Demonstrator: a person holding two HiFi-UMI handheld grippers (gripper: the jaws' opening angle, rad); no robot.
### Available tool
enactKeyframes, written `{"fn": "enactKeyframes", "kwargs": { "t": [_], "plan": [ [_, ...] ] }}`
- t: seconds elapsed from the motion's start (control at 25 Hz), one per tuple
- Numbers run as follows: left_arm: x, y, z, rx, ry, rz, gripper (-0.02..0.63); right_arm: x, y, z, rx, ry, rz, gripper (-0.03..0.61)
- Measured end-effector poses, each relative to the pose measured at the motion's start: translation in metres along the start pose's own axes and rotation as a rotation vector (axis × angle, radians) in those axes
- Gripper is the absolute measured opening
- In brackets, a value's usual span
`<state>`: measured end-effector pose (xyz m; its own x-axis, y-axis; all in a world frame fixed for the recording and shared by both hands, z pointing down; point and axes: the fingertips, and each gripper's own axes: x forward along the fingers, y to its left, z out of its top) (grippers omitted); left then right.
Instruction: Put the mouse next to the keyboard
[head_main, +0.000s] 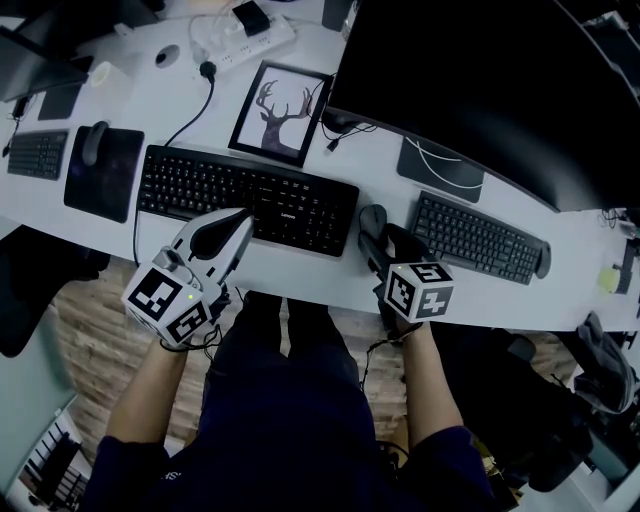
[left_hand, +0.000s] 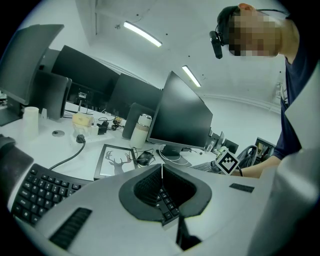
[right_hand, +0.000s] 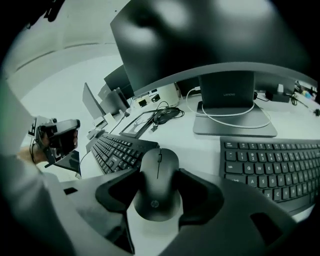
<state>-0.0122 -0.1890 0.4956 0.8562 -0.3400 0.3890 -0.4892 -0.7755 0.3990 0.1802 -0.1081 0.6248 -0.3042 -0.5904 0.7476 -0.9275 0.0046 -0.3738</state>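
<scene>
Your right gripper (right_hand: 158, 195) clamped the probably light, slick mouse (right_hand: 157, 170) by its sides, keyboard (right_hand: 116, 150) at ten o'clock; your left gripper (left_hand: 161, 189) sat closed, empty.

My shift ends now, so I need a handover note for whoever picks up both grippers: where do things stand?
Left gripper: jaws together, empty, over the black keyboard's front edge.
Right gripper: shut on the mouse, pads on its sides.
The mouse is on or just above the desk, in the gap between the black keyboard's right end and a second keyboard.
Done: the mouse is beside the keyboard.
Left: probably open the right jaws and back away.
</scene>
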Motion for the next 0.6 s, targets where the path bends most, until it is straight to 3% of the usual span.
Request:
{"fn": "enactKeyframes", "kwargs": {
  "t": [0.6],
  "plan": [
    [0.001, 0.001, 0.001, -0.003, 0.003, 0.008, 0.035, 0.012, -0.005, -0.01, -0.198, 0.073, -0.107, 0.256]
  ]
}}
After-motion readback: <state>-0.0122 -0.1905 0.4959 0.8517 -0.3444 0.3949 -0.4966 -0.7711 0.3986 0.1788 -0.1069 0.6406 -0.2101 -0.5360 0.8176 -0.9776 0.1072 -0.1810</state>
